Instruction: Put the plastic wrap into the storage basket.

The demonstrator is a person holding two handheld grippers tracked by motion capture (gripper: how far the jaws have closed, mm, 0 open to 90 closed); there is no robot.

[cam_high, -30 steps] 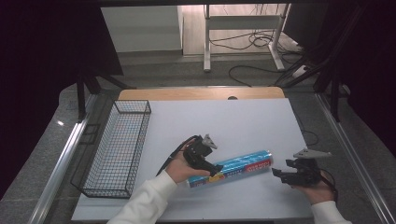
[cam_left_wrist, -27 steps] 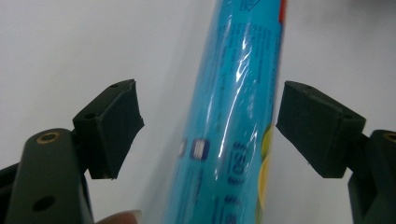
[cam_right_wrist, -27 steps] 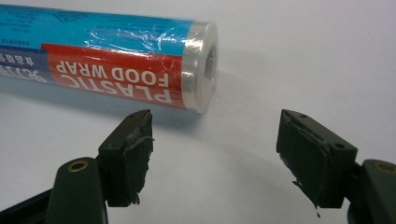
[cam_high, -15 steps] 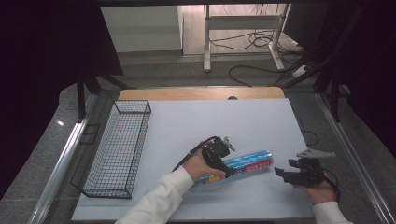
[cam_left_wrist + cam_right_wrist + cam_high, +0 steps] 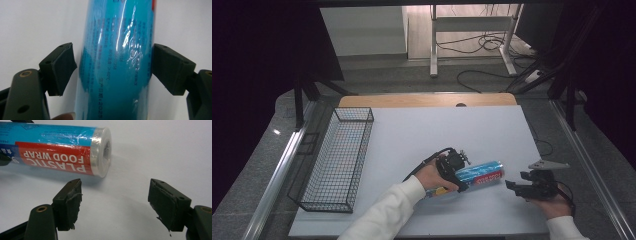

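The left gripper (image 5: 113, 68) straddles the blue-and-red cylindrical plastic food wrap roll (image 5: 117, 60), jaws spread; the glossy roll may slip on closing. The right gripper (image 5: 115, 202) is open, empty.

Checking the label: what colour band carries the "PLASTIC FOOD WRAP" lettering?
Red, on the food wrap roll; right gripper view shows it best.

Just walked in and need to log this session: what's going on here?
A person at a white table holds a tool in each hand. The left tool straddles a roll of food wrap lying on the table, jaws open either side of it, a gap visible on one side. The right tool sits open just past the roll's end. A wire basket stands at the left.
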